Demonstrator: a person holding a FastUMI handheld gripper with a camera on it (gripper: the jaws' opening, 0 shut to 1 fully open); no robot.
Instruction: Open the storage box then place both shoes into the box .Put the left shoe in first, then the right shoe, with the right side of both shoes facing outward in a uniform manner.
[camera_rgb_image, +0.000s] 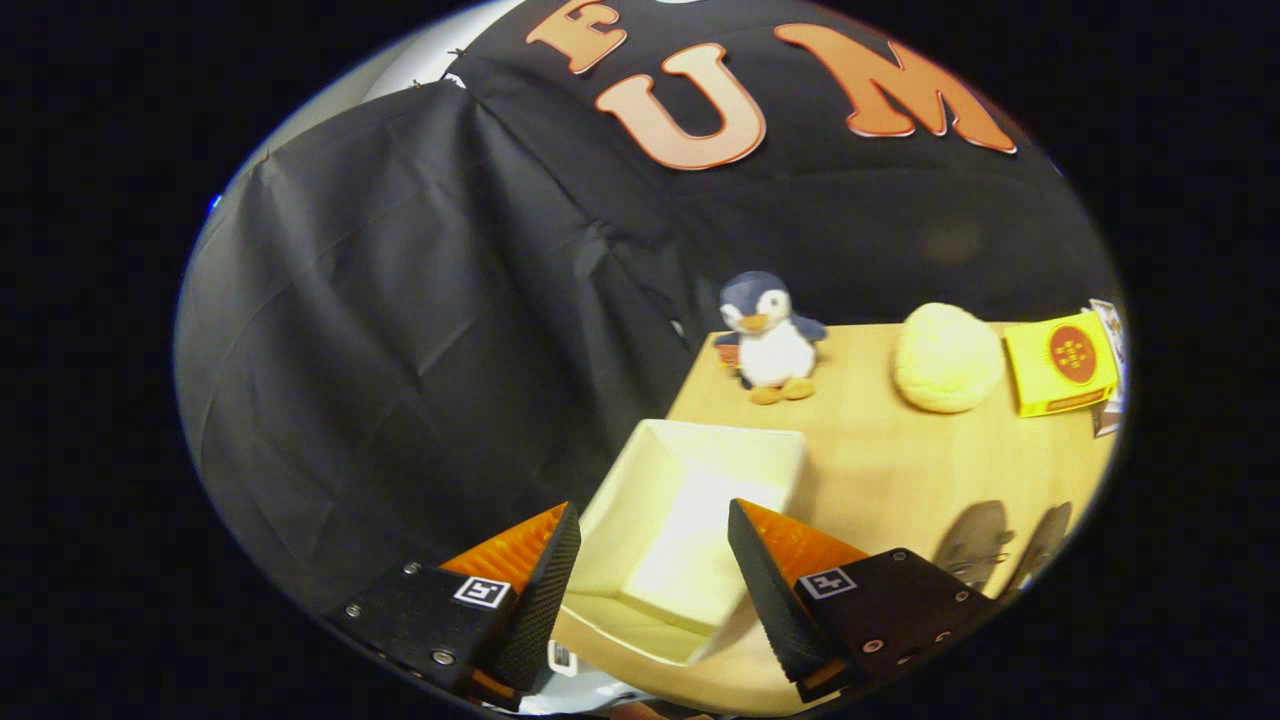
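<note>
I see my gripper (655, 565) hanging with fingers spread wide and empty over the open white rectangular storage box (690, 520) at the wooden table's (880, 460) near corner, while two grey shoes (1000, 545) beyond the right finger are blurred and partly cut off.

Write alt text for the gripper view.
The gripper hangs open above an open white storage box on a wooden table. Beyond it sit a toy penguin, a yellow ball and a yellow carton.
</note>
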